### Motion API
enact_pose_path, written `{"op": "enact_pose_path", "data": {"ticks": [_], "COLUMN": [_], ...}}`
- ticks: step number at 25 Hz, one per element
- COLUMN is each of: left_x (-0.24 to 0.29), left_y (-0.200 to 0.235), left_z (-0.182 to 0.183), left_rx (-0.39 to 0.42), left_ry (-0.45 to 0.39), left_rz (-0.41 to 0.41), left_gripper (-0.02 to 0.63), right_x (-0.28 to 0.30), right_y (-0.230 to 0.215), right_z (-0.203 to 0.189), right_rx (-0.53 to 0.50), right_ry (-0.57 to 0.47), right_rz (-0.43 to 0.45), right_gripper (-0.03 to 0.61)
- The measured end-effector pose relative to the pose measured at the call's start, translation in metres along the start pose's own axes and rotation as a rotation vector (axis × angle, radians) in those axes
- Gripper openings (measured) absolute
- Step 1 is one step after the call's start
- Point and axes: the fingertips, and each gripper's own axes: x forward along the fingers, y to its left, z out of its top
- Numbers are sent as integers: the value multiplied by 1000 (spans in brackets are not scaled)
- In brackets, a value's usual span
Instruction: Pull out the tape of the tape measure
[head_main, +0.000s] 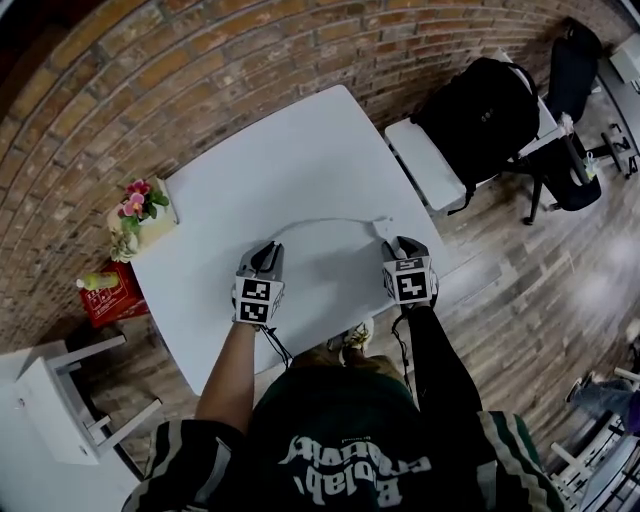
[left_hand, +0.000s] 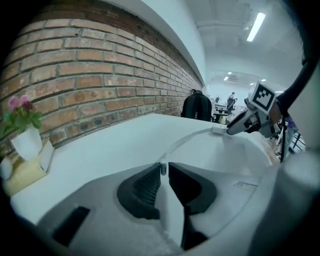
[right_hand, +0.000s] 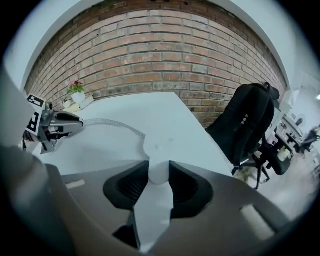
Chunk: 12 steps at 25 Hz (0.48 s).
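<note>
A white tape measure case (right_hand: 159, 150) sits between the pads of my right gripper (head_main: 398, 243), which is shut on it near the front right of the white table (head_main: 300, 150). The pale tape (head_main: 320, 220) runs out of the case in a shallow arc to the left. Its end tab (left_hand: 162, 169) is pinched between the narrow jaws of my left gripper (head_main: 268, 248), low over the table. In the left gripper view the tape (left_hand: 185, 140) curves to the case (left_hand: 219, 130) in the right gripper (left_hand: 235, 127). The right gripper view shows the left gripper (right_hand: 75, 121) at the tape's (right_hand: 115, 125) far end.
A flower pot on a tissue box (head_main: 140, 215) stands at the table's left corner, against the brick wall (head_main: 150, 80). A red box (head_main: 105, 290) and a white stool (head_main: 60, 400) are on the floor at left. A chair with a black backpack (head_main: 480, 115) stands at right.
</note>
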Motion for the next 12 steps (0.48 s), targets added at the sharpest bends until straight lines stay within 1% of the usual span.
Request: {"op": "enact_pose_path", "data": {"ticks": [2, 3, 4, 5, 8, 12], "left_x": [3, 2, 1, -1, -12, -34], "left_y": [0, 0, -1, -1, -5, -18], "left_z": [-8, -6, -2, 3, 29, 96], "left_rx": [8, 14, 17, 17, 17, 70], "left_ry": [13, 9, 1, -11, -70, -215], "left_rz": [6, 7, 8, 9, 6, -16], "left_gripper": [71, 86, 112, 121, 124, 123], "right_x": [3, 2, -1, -6, -25, -61], "right_y": [3, 5, 5, 4, -1, -3], "right_z": [-4, -4, -1, 3, 24, 65], "right_rx": [6, 11, 17, 21, 26, 4], "right_ry": [9, 5, -10, -32, -133, -308], "right_rz": [23, 32, 33, 25, -7, -32], "right_gripper": [143, 174, 239, 244, 229, 181]}}
